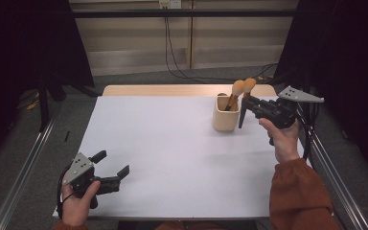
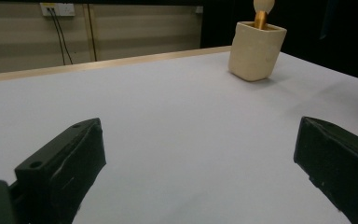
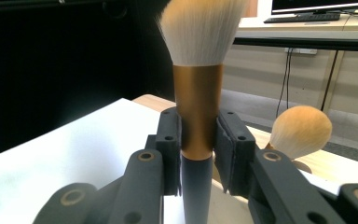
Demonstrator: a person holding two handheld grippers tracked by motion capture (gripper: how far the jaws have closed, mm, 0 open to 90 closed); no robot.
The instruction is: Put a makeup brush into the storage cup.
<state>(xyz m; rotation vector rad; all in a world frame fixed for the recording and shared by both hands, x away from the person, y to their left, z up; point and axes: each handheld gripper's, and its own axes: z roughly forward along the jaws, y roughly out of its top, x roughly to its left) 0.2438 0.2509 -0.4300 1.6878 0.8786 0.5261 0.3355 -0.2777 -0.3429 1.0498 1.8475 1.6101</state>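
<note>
A beige cup [image 1: 225, 115] stands on the white table top [image 1: 172, 148] at the back right, with one makeup brush [image 1: 236, 91] leaning in it. Just right of the cup, my right gripper [image 1: 246, 101] is shut on a second makeup brush [image 1: 242, 115], held upright above the table with its black handle hanging free. In the right gripper view the pads [image 3: 170, 140] clamp this brush's copper ferrule [image 3: 198, 112], bristles up, and the other brush's head [image 3: 300, 130] sits behind. My left gripper [image 1: 112, 165] rests open and empty at the front left, aimed toward the cup [image 2: 256, 51].
A wooden strip [image 1: 172, 90] runs along the table's far edge. Metal rails [image 1: 24, 167] flank both sides. Cables [image 1: 172, 52] hang down the back wall. The wide white surface [image 2: 177, 102] lies between the left gripper and the cup.
</note>
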